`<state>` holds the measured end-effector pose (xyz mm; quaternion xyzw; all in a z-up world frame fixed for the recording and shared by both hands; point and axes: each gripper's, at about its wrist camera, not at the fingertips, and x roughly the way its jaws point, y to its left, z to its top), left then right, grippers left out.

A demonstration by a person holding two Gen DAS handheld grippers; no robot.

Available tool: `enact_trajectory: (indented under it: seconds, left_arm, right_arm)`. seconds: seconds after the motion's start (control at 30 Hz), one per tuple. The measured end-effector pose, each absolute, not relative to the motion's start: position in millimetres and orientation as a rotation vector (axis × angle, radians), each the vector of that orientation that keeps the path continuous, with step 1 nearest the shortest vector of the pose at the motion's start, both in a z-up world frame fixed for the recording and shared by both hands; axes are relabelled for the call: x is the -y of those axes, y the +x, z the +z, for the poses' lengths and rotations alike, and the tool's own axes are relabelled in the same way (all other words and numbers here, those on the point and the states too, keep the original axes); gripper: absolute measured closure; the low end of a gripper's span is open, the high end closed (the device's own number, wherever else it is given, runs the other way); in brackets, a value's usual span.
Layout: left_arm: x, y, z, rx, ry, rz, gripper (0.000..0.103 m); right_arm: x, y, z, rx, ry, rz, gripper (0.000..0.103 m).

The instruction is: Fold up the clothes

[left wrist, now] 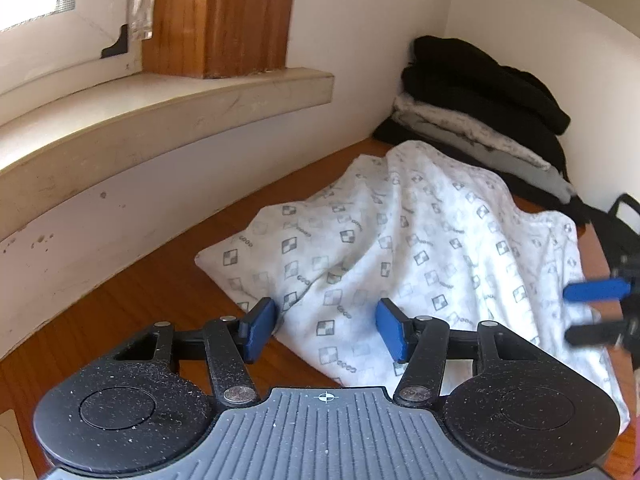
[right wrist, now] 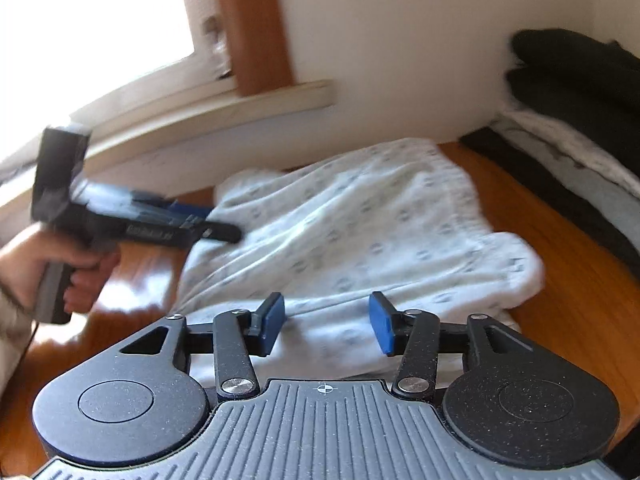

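We hold both grippers, left gripper (left wrist: 326, 330) and right gripper (right wrist: 326, 326), wide apart over the white patterned cloth (left wrist: 400, 248) on the brown wooden desk (left wrist: 160, 292), probably to grab its near edge.

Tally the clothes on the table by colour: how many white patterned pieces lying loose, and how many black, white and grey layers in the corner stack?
White patterned garment: 1
Black layers: 3
White fuzzy layer: 1
Grey layer: 1
Total: 6

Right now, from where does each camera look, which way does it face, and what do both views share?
Left wrist: on the left gripper, facing the patterned white garment and folded pile on the wooden table; right gripper at the edge.
Right wrist: on the right gripper, over the garment; left gripper and hand show.
Shared: garment, pile, window sill.
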<state>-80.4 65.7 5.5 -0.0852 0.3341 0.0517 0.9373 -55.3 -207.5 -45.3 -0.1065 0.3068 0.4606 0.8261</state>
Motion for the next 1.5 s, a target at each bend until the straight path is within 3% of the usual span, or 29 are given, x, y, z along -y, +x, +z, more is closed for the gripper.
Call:
enact_trajectory:
  seconds: [0.23,0.5,0.7,0.8,0.87,0.93,1.1,1.3,1.43,1.5]
  left_arm:
    - [-82.6,-88.9,12.2,-0.62,-0.212,0.18,0.036]
    - [-97.7,-94.1,16.8,-0.58,-0.277,0.128,0.036]
    - [-84.5,-89.4,10.5,-0.605,-0.232,0.06,0.036]
    - [-80.3,-90.1,7.9,-0.606,-0.224,0.029,0.045]
    - [-77.8,-89.5,5.7,-0.612,-0.22,0.007,0.063]
    - [-74.4,-88.3,2.9,-0.624,-0.209,-0.003,0.07]
    - [-69.8,-84.0,-4.3,-0.654,-0.198,-0.016,0.076]
    - [-68.6,-80.4,-7.8,-0.678,-0.193,-0.008,0.077]
    - [-68.4,-79.6,-8.1,-0.684,-0.19,0.006,0.077]
    - [-66.9,-79.6,-7.9,-0.686,-0.179,0.016,0.077]
  right_arm:
    - [211.2,-57.1,-58.0,-0.608,-0.341,1.029,0.056]
    - [230.3,-24.4,-53.0,-0.545,-0.545,0.882,0.056]
    - [254.2,14.6,-43.0,-0.578,-0.454,0.716,0.056]
    - [258.4,3.3,-33.3,-0.555,-0.353,0.726,0.057]
    - [259.1,-3.0,-27.7,-0.557,-0.278,0.76,0.067]
    - [254.3,-6.8,-26.9,-0.6,-0.239,0.787,0.07]
    - [244.2,-22.7,-33.6,-0.689,-0.205,0.814,0.07]
    - [232.1,-22.0,-46.3,-0.687,-0.261,0.772,0.07]
    - [237.0,-25.7,-43.3,-0.651,-0.282,0.774,0.1]
    - [240.3,-31.7,-37.2,-0.603,-0.307,0.748,0.1]
